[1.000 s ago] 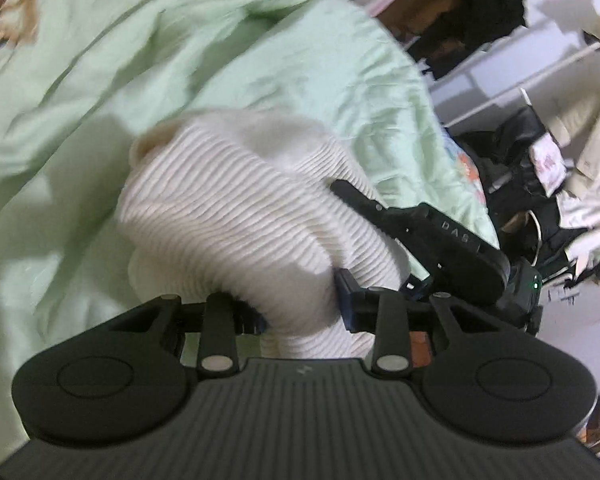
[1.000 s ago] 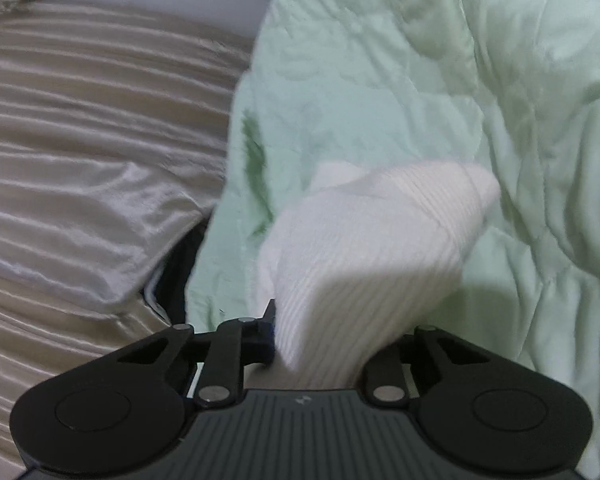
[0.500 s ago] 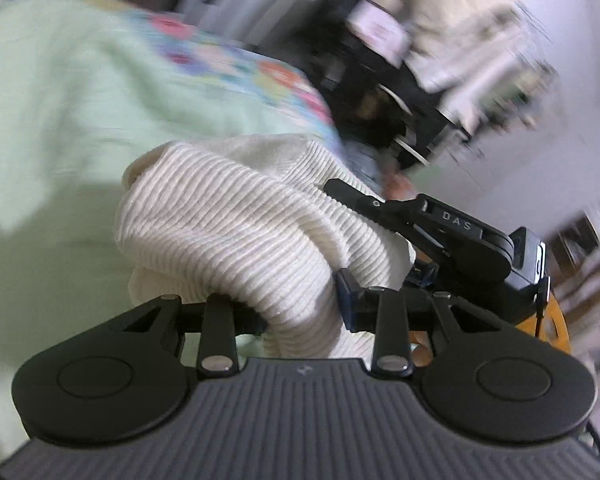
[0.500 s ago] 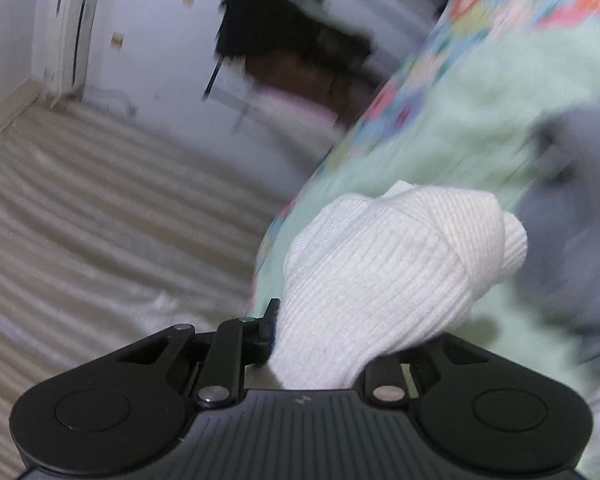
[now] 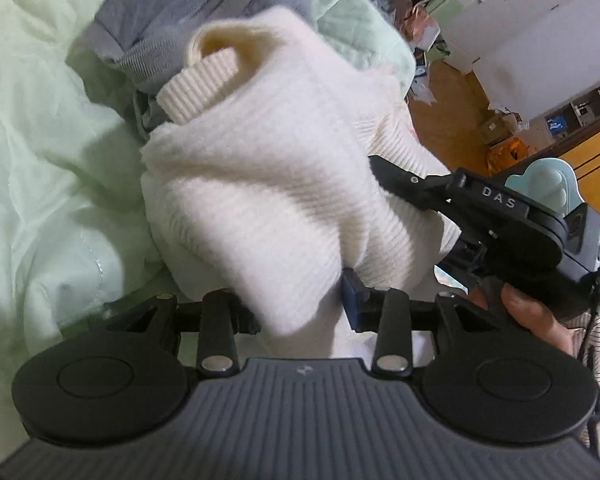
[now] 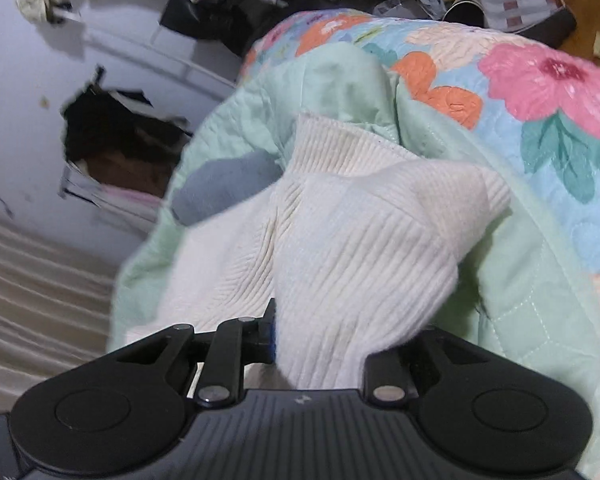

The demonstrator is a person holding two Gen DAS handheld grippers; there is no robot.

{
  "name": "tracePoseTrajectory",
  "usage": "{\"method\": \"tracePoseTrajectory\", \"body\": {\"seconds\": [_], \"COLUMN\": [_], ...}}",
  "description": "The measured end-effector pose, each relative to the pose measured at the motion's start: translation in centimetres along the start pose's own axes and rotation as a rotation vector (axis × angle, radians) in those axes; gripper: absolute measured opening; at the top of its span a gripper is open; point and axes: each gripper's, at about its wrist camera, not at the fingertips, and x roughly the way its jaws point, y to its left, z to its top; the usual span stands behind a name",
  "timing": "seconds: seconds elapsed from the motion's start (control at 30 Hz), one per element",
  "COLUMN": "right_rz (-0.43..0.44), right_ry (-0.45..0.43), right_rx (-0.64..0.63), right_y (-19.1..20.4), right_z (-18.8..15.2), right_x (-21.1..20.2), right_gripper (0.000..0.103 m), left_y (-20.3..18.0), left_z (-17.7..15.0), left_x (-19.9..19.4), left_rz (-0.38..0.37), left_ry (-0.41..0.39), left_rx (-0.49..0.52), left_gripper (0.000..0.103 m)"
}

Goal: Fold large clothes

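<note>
One white sweater [image 5: 268, 184]: left gripper [image 5: 300, 312] jaws opening around it; right gripper [image 6: 320, 344] apparently pinches it. One grey garment [image 5: 160, 32] at 11 o'clock.

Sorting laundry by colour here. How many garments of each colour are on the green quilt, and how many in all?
Cream ribbed sweater: 1, bunched between the jaws of the left gripper, which are opening, and gripped by the right gripper.
Grey garment: 1, lying on the green quilt.
Total: 2
</note>
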Motion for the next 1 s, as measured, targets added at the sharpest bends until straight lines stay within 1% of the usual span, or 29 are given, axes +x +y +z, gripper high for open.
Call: {"method": "tracePoseTrajectory", "body": {"seconds": [0.07, 0.13, 0.17, 0.23, 0.27, 0.3, 0.4, 0.43, 0.47, 0.5, 0.53, 0.57, 0.6, 0.67, 0.73, 0.8, 0.83, 0.93, 1.0], "right_rz": [-0.021, -0.067, -0.079, -0.157, -0.198, -0.228, -0.262, -0.284, -0.303, -0.321, -0.351, -0.371, -0.389, -0.421, -0.445, -0.46, -0.48, -0.549, -0.564], "right_ry": [-0.008, -0.02, -0.02, -0.009, -0.002, 0.016, 0.052, 0.062, 0.069, 0.075, 0.079, 0.063, 0.045, 0.012, 0.015, 0.015, 0.008, -0.019, -0.033], "right_rx": [-0.056, -0.17, -0.199, -0.302, -0.311, -0.314, -0.386, -0.414, -0.429, -0.443, -0.448, -0.448, -0.447, -0.445, -0.444, -0.444, -0.464, -0.558, -0.609], "right_y": [0.6, 2.0, 2.4, 4.0, 4.8, 5.3, 7.5, 8.4, 8.8, 9.1, 9.4, 9.4, 9.3, 9.1, 8.9, 8.9, 9.2, 10.6, 11.4], "right_z": [0.2, 0.1, 0.1, -0.2, -0.5, -0.9, -1.9, -2.4, -2.8, -3.1, -3.2, -3.2, -3.2, -3.1, -3.2, -3.2, -3.4, -4.4, -5.2], "right_x": [0.1, 0.0, -0.1, -0.3, -1.0, -1.9, -4.3, -5.1, -5.6, -6.0, -6.4, -6.9, -7.5, -8.3, -9.1, -9.5, -9.7, -10.5, -11.2], "right_gripper": [0.023, 0.023, 0.025, 0.032, 0.037, 0.038, 0.038, 0.039, 0.042, 0.052, 0.061, 0.075, 0.078, 0.078, 0.078, 0.078, 0.078, 0.079, 0.082], "left_y": [-0.2, -0.3, -0.4, -0.6, -0.6, -1.0, -1.8, -2.0, -1.9, -1.8, -1.5, -1.5, -1.5, -1.3, -1.0, -1.1, -1.3, -2.4, -2.8], "left_z": [-0.1, -0.4, -0.5, -0.6, -0.7, -1.1, -2.0, -2.2, -2.4, -2.7, -3.0, -2.5, -2.2, -1.8, -1.7, -1.8, -1.8, -1.8, -1.8], "left_x": [-0.2, -0.7, -0.9, -1.7, -2.1, -2.8, -4.6, -5.0, -5.4, -6.0, -6.5, -6.0, -5.5, -5.0, -4.9, -5.2, -5.3, -5.0, -4.9], "left_rz": [0.014, 0.038, 0.055, 0.099, 0.122, 0.163, 0.249, 0.261, 0.265, 0.272, 0.283, 0.291, 0.305, 0.327, 0.336, 0.35, 0.361, 0.43, 0.445], "left_ry": [-0.002, -0.003, 0.002, 0.013, 0.015, 0.018, -0.006, -0.012, -0.019, -0.029, -0.041, -0.047, -0.048, -0.043, -0.033, -0.041, -0.045, -0.06, -0.06], "left_rx": [0.008, 0.023, 0.028, 0.04, 0.047, 0.065, 0.113, 0.12, 0.114, 0.105, 0.098, 0.096, 0.097, 0.099, 0.099, 0.099, 0.105, 0.155, 0.171], "left_gripper": [0.039, 0.04, 0.043, 0.048, 0.056, 0.066, 0.081, 0.083, 0.086, 0.088, 0.089, 0.089, 0.089, 0.089, 0.089, 0.089, 0.089, 0.091, 0.092]}}
